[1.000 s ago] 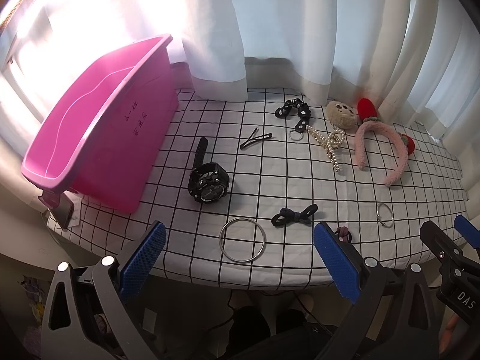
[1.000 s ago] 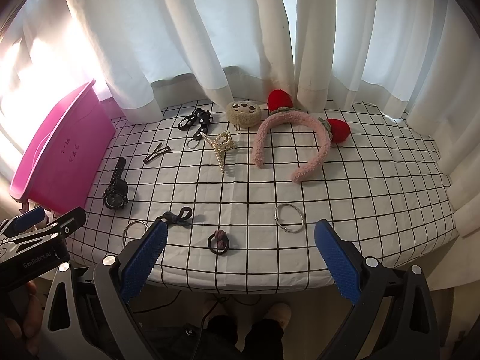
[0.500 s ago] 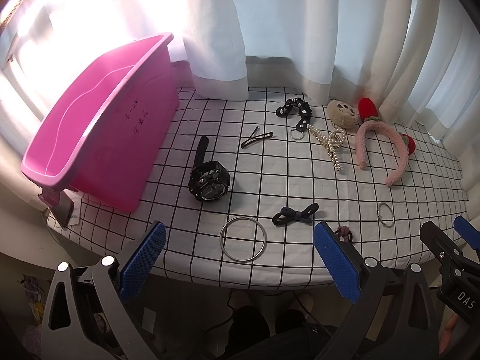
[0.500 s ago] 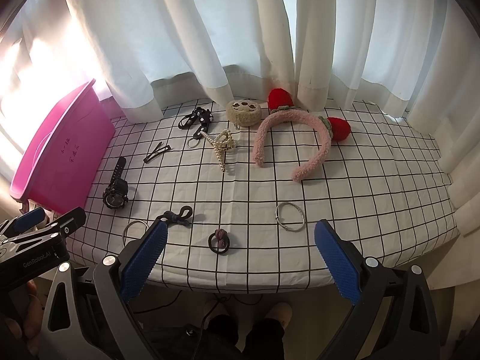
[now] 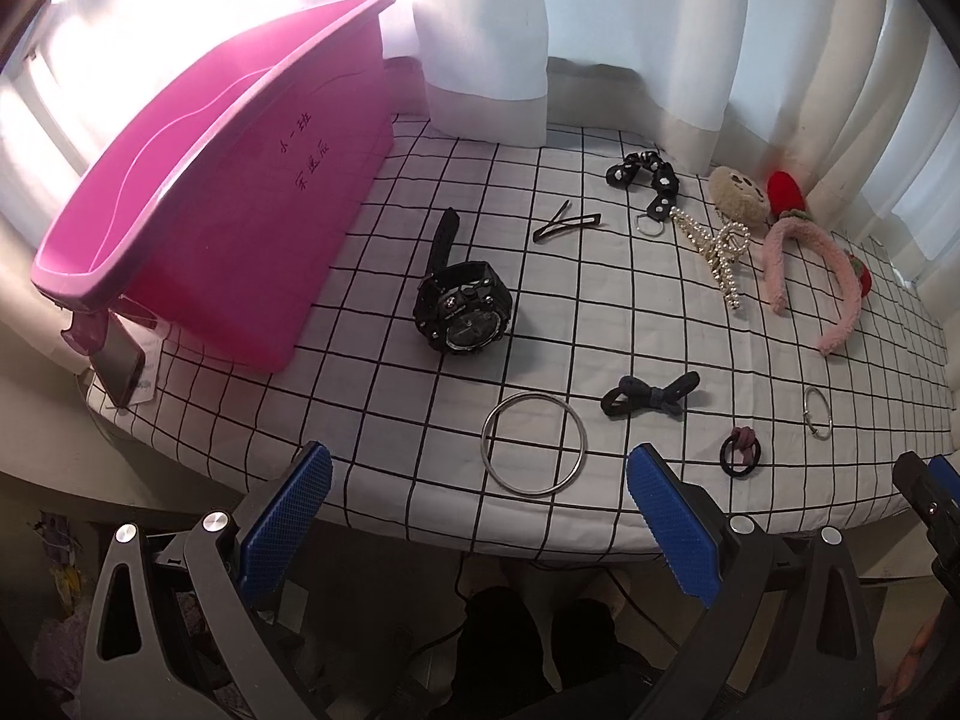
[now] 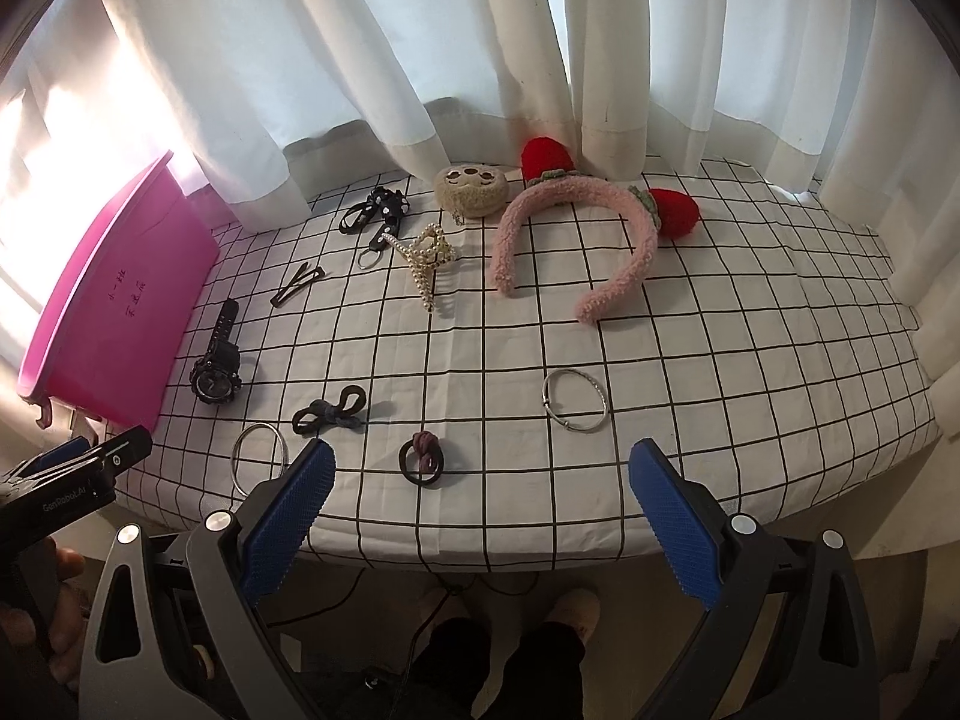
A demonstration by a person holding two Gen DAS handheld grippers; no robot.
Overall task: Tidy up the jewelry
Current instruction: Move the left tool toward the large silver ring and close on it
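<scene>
A pink bin (image 5: 198,180) stands at the table's left; it also shows in the right wrist view (image 6: 114,306). On the checked cloth lie a black watch (image 5: 462,309), a large silver bangle (image 5: 534,444), a dark bow hair tie (image 5: 651,396), a small hair tie (image 5: 741,453), a thin silver bracelet (image 6: 575,401), a pearl clip (image 6: 427,255), a hairpin (image 5: 567,223) and a pink strawberry headband (image 6: 576,240). My left gripper (image 5: 480,516) is open and empty before the table's front edge, near the bangle. My right gripper (image 6: 480,507) is open and empty, just before the small hair tie (image 6: 422,458).
White curtains (image 6: 480,60) hang behind the table. A black bead chain (image 5: 645,177) and a beige plush clip (image 5: 738,192) lie at the back. A phone (image 5: 120,363) leans under the bin's left end. The table's front edge (image 6: 480,558) is close to both grippers.
Both grippers have edged slightly forward toward the table. Nothing on the table has moved.
</scene>
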